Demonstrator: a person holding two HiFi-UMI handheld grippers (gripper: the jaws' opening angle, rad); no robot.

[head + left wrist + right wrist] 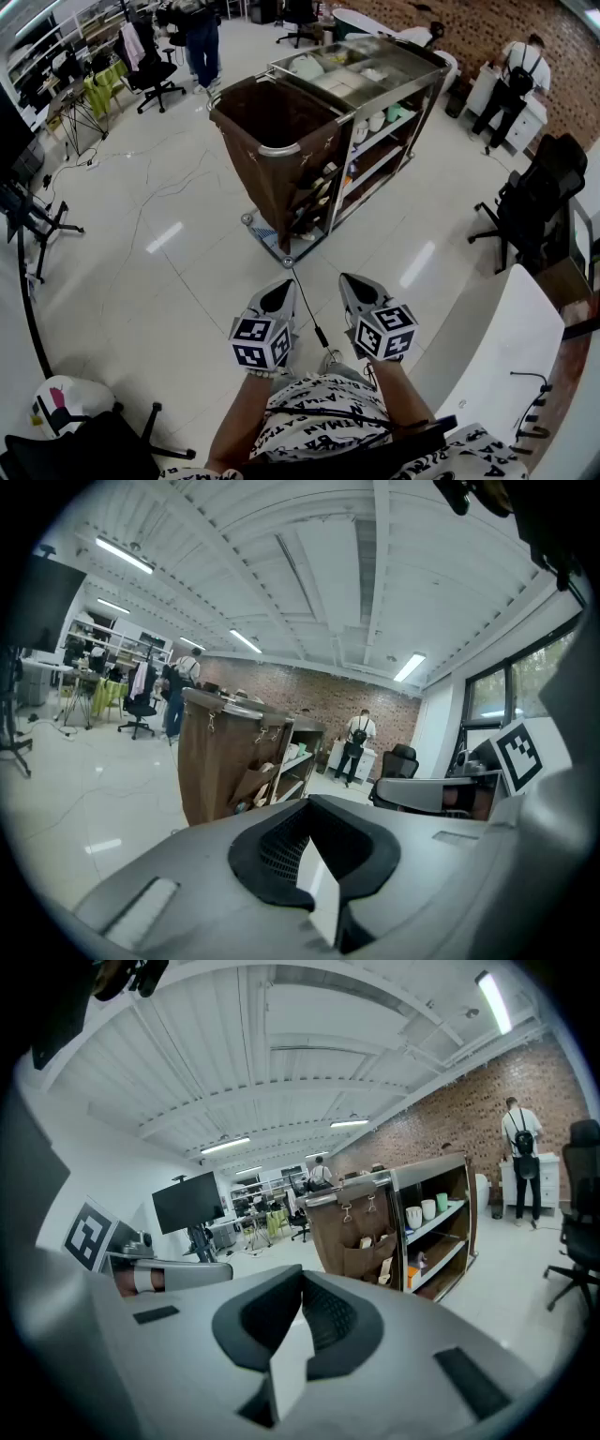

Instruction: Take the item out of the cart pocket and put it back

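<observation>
The housekeeping cart (375,70) stands a few steps ahead, with a brown cloth bag (272,127) hung on its near end. Cloth pockets (314,183) hang on the bag's side next to the shelves. In the right gripper view the pockets (370,1251) hold small pale items (365,1241). They also show in the left gripper view as pockets (253,780). My left gripper (278,292) and right gripper (349,283) are held low by my body, side by side, pointing at the cart. Both are shut and empty, well short of the cart.
A black cable (309,314) runs across the glossy floor from the cart's base toward me. A white table (506,347) is at my right, with black office chairs (534,202) beyond it. A person (516,70) stands at a white cabinet in the back. A tripod (28,220) stands at the left.
</observation>
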